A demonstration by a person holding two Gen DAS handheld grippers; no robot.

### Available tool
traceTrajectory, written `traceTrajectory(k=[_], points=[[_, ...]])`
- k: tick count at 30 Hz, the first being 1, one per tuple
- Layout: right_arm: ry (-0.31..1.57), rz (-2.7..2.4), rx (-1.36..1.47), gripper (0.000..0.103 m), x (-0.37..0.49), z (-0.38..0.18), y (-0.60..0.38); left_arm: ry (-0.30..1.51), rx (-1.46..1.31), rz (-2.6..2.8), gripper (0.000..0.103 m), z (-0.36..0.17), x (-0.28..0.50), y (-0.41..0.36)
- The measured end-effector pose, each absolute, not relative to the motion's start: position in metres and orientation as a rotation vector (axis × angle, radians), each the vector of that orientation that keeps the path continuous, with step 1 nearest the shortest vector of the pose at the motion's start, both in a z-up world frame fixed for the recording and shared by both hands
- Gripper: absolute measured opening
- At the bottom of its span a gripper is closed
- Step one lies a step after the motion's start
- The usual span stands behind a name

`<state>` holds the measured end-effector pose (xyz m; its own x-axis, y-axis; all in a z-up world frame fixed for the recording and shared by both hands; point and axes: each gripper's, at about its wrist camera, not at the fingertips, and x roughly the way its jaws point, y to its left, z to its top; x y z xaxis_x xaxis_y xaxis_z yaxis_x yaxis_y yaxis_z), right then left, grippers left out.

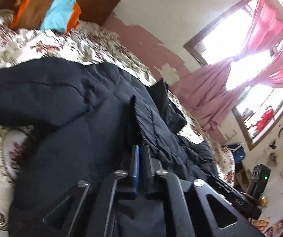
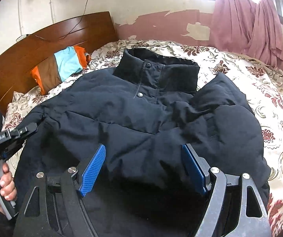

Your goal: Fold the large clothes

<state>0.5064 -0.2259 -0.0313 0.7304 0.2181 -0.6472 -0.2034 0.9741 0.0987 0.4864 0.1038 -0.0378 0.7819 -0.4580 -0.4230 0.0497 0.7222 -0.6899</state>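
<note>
A large dark navy padded jacket (image 2: 141, 114) lies front-up on the bed, collar toward the far side and one sleeve folded across its right half. My right gripper (image 2: 144, 152) is open, its blue pads spread above the jacket's lower middle, holding nothing. My left gripper (image 1: 140, 150) is shut on a fold of the jacket (image 1: 82, 102) at its left edge. It also shows in the right wrist view (image 2: 31, 128) at the jacket's left shoulder seam, held by a hand.
The floral bedspread (image 2: 269, 98) surrounds the jacket. An orange, brown and light blue pillow (image 2: 62, 67) leans on the wooden headboard (image 2: 42, 37). Pink curtains (image 2: 249, 25) and a window (image 1: 230, 35) are beyond the bed's far side.
</note>
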Motion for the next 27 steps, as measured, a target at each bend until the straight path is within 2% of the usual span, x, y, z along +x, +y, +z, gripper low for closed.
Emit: traceTrajectory(k=[1, 2, 4, 5, 7, 8, 9, 10, 11, 12, 19, 25, 27], points=[[0.71, 0.23, 0.011, 0.075, 0.502, -0.03, -0.226, 0.629, -0.736, -0.308, 0.02, -0.039, 0.488, 0.103], [0.702, 0.227, -0.008, 0.075, 0.499, -0.031, -0.226, 0.637, -0.758, -0.315, 0.031, -0.042, 0.491, 0.101], [0.696, 0.222, -0.042, 0.075, 0.496, -0.03, -0.226, 0.642, -0.805, -0.35, 0.056, -0.046, 0.497, 0.097], [0.695, 0.211, -0.068, 0.075, 0.497, -0.031, -0.224, 0.633, -0.817, -0.356, 0.074, -0.047, 0.5, 0.094], [0.698, 0.192, -0.096, 0.075, 0.502, -0.032, -0.224, 0.594, -0.835, -0.367, 0.077, -0.05, 0.504, 0.092], [0.701, 0.183, -0.104, 0.075, 0.508, -0.033, -0.223, 0.588, -0.835, -0.375, 0.075, -0.051, 0.511, 0.088], [0.702, 0.18, -0.104, 0.075, 0.512, -0.033, -0.223, 0.603, -0.817, -0.368, 0.066, -0.051, 0.518, 0.085], [0.705, 0.173, -0.103, 0.075, 0.522, -0.035, -0.224, 0.614, -0.787, -0.352, 0.051, -0.051, 0.523, 0.082], [0.711, 0.162, -0.101, 0.075, 0.53, -0.036, -0.224, 0.624, -0.76, -0.324, 0.019, -0.051, 0.524, 0.08], [0.719, 0.146, -0.094, 0.075, 0.54, -0.037, -0.224, 0.637, -0.727, -0.286, 0.01, -0.052, 0.527, 0.08], [0.737, 0.158, 0.025, 0.075, 0.565, -0.043, -0.22, 0.461, -0.651, -0.113, 0.006, -0.032, 0.496, 0.101], [0.878, 0.154, -0.021, 0.075, 0.597, -0.095, -0.188, 0.55, -0.591, -0.057, 0.007, -0.04, 0.502, 0.108], [0.89, 0.158, 0.01, 0.08, 0.603, -0.103, -0.188, 0.546, -0.591, -0.075, 0.007, -0.041, 0.498, 0.111]])
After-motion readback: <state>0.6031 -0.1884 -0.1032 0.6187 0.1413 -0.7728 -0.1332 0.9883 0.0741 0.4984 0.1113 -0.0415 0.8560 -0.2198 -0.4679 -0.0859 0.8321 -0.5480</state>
